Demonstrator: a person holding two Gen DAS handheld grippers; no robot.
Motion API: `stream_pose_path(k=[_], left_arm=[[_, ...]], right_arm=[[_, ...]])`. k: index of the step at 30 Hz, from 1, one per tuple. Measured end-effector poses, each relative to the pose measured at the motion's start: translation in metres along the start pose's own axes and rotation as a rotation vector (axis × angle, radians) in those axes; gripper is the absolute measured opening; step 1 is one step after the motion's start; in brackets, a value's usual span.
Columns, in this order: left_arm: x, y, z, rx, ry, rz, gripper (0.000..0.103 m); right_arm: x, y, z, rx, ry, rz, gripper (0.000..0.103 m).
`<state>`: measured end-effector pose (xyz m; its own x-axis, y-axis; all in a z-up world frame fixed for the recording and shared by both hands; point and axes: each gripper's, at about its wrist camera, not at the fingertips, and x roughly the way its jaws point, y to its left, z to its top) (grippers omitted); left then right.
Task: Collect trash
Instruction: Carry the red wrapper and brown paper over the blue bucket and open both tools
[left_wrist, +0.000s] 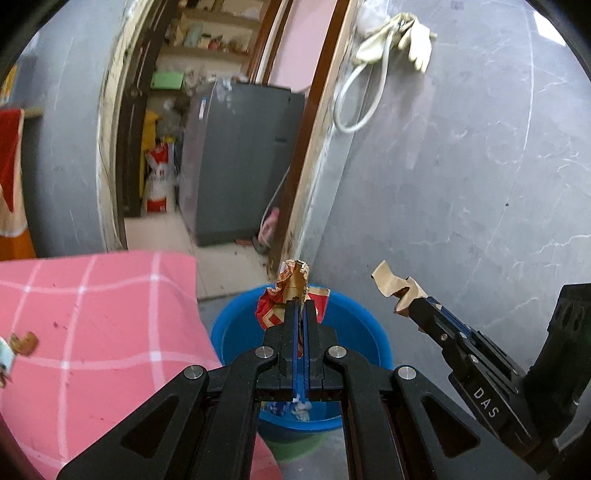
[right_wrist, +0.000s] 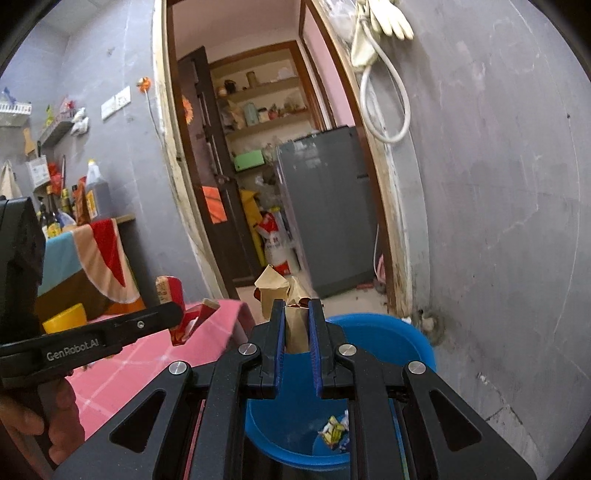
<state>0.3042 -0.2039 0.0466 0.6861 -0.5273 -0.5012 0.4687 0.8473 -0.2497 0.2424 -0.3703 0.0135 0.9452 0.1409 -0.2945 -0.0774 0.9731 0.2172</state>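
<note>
Both hand-held grippers are held forward and closed on pieces of trash

The left hand-held gripper (left_wrist: 300, 308) is seen with its blue-padded fingers (left_wrist: 294, 328) pressed nearly together, a crumpled red and gold wrapper (left_wrist: 291, 295) being pinched at their tips. The right hand-held gripper (right_wrist: 297, 317) is held just to its right, its jaws parted only by the wad of tan paper (right_wrist: 291, 314) clamped between them. A bare hand (right_wrist: 40, 424) is seen wrapped around the left gripper's handle at the lower left of the right wrist view
</note>
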Motion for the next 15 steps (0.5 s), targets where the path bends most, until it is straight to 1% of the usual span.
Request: stream_pose_path(k=[6,8,15], left_arm=[[0.025,0.003,-0.009,-0.024,0.071,-0.001,0.001],[0.033,0.005,-0.010,-0.035,0.100,0.007,0.001],[0.051,0.016,-0.015,-0.076,0.164,0.020,0.001]], right_arm=[[0.012,-0.006,-0.012,0.007,0.051,-0.026,0.012],[0.016,-0.009,-0.015,0.015,0.066,-0.029,0.012],[0.028,-0.011,-0.019,0.028,0.101,-0.031,0.012]])
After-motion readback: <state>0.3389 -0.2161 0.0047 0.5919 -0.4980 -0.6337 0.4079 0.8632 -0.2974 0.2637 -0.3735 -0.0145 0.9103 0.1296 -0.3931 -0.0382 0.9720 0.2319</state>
